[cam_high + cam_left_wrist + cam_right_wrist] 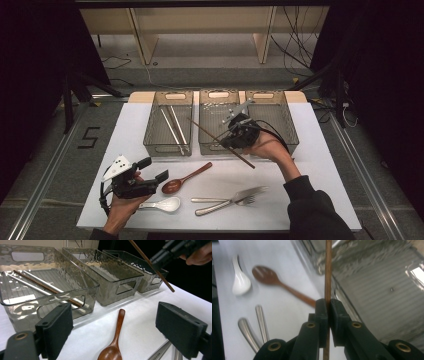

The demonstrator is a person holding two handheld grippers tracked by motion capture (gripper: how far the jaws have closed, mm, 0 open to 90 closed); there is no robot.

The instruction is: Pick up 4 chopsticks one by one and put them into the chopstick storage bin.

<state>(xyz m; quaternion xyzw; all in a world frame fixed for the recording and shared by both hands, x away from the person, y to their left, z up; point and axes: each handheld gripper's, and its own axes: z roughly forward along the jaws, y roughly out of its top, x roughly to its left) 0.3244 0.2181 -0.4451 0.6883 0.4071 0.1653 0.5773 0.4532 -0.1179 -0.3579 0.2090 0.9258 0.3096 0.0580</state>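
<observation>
My right gripper (226,142) is shut on a brown wooden chopstick (210,131) and holds it slanted in the air above the front of the middle clear basket (212,149). In the right gripper view the jaws (327,305) pinch the chopstick (328,270) near its middle. The left basket (167,147) holds a brown chopstick and silver ones (175,127). My left gripper (154,170) rests open at the table's front left, with nothing between its pads (55,330). A wooden spoon (119,322) lies just ahead of it.
A white ceramic spoon (165,204), a metal fork (235,200) and another metal utensil (220,206) lie near the front edge of the white table (310,165). The right basket (280,107) stands at the back right. Dark floor and cables surround the table.
</observation>
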